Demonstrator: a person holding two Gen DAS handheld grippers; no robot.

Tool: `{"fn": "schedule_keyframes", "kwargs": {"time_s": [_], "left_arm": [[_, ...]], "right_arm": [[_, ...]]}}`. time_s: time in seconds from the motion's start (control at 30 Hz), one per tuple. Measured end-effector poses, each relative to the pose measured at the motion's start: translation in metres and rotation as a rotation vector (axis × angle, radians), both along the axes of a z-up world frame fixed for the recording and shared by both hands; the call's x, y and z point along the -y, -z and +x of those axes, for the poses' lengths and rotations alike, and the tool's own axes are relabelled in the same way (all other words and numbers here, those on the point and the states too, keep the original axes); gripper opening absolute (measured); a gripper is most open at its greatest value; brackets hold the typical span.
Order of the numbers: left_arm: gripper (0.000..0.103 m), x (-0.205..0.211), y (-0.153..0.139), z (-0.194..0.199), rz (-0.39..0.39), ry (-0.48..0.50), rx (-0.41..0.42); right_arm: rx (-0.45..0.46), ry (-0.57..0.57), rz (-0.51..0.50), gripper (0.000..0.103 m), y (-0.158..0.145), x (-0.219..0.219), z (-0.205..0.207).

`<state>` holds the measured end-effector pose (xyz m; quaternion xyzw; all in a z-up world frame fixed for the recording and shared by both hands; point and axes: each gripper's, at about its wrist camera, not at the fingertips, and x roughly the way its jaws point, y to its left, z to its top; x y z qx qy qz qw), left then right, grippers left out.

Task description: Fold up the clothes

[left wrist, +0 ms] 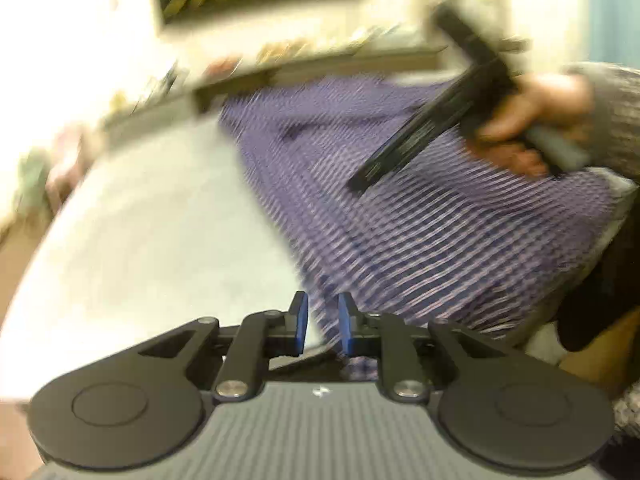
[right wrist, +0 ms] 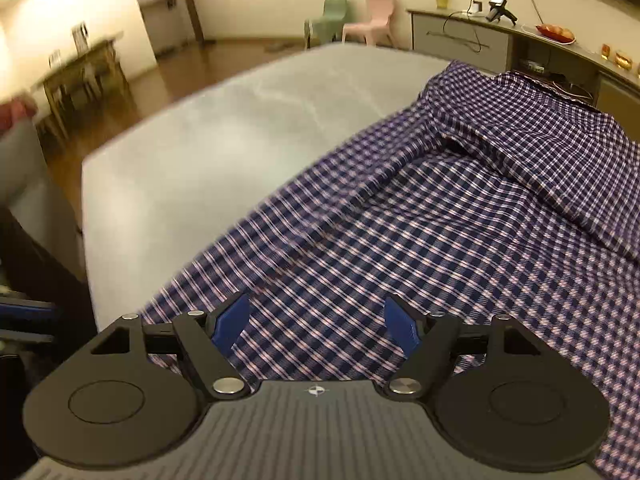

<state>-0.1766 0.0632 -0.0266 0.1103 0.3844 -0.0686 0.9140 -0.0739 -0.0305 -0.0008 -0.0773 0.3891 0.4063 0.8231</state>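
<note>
A blue and white checked shirt (right wrist: 420, 216) lies spread on a pale grey table (right wrist: 208, 136), with a fold of cloth bunched at the far right. My right gripper (right wrist: 318, 326) is open and empty, just above the shirt's near part. In the blurred left wrist view the shirt (left wrist: 420, 220) fills the right half. My left gripper (left wrist: 323, 322) has its blue pads close together with the shirt's edge running between them. The right gripper (left wrist: 424, 140) shows there too, held in a hand over the shirt.
The table's bare surface (left wrist: 160, 240) lies left of the shirt. A sideboard (right wrist: 500, 40) with small items stands behind the table. Green and pink chairs (right wrist: 352, 16) stand at the far wall, and a wooden table (right wrist: 80, 68) at the left.
</note>
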Motion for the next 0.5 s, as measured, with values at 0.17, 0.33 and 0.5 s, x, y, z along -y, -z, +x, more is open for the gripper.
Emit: {"fn": "schedule_keyframes", "kwargs": {"time_s": [0.17,0.33,0.5], "left_arm": [[0.015,-0.003,0.016,0.01,-0.154,-0.089,-0.116],[0.014,-0.02,0.025,0.015,-0.321,-0.191,-0.17],[0.0,-0.034,0.015,0.006,-0.436,-0.226,-0.121]], "right_arm": [[-0.115,-0.057,0.103,0.072,0.003,-0.016,-0.012],[-0.364,-0.038,0.241,0.072,0.017,-0.022,-0.004],[-0.621,0.077,0.396,0.072,0.031,0.002,0.002]]}}
